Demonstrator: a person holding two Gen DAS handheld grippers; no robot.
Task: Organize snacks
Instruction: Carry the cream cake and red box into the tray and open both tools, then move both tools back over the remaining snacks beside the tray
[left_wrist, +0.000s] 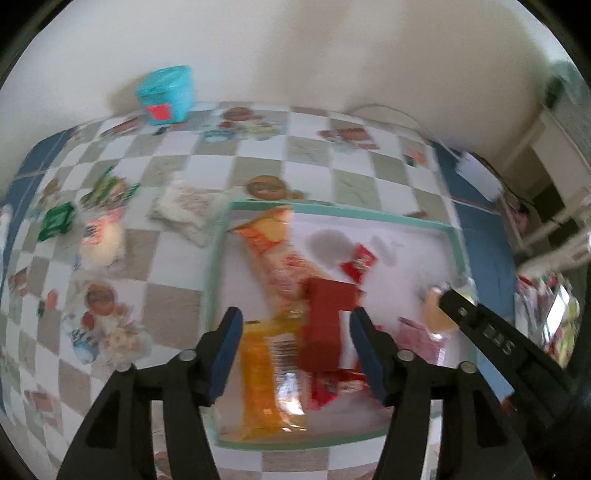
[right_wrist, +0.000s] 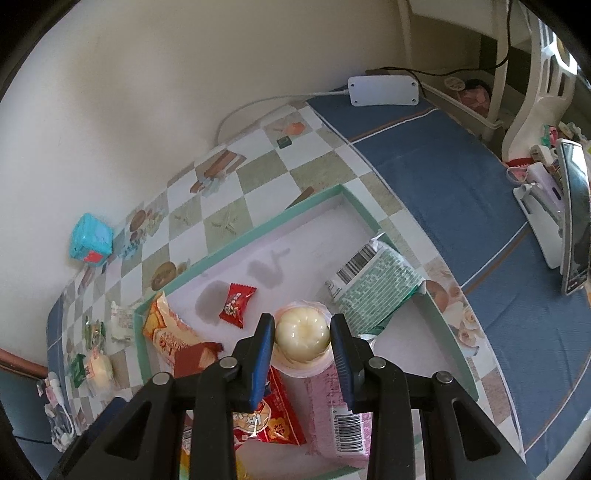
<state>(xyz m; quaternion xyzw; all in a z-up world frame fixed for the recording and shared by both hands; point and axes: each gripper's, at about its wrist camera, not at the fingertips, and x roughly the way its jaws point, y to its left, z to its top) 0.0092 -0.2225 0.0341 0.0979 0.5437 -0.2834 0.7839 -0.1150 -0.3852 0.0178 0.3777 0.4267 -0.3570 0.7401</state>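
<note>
A teal-rimmed white tray (left_wrist: 332, 212) holds several snacks. My left gripper (left_wrist: 295, 332) hangs open above a red box (left_wrist: 323, 325) and an orange packet (left_wrist: 258, 384); its pads touch neither. A long orange bag (left_wrist: 273, 243) and a small red candy (left_wrist: 358, 262) lie farther back. My right gripper (right_wrist: 303, 328) is shut on a cream pudding cup (right_wrist: 302, 334), above a pink packet (right_wrist: 332, 406) and a red packet (right_wrist: 273, 421) in the tray (right_wrist: 258, 236). A green-and-white packet (right_wrist: 373, 291) leans on the tray's right rim.
Left of the tray, on the checkered cloth, lie a white packet (left_wrist: 188, 210), green packets (left_wrist: 107, 188) and a cream snack (left_wrist: 101, 240). A teal box (left_wrist: 166, 94) stands by the wall. A white adapter (right_wrist: 382, 90) and a phone on a stand (right_wrist: 574, 221) are at the right.
</note>
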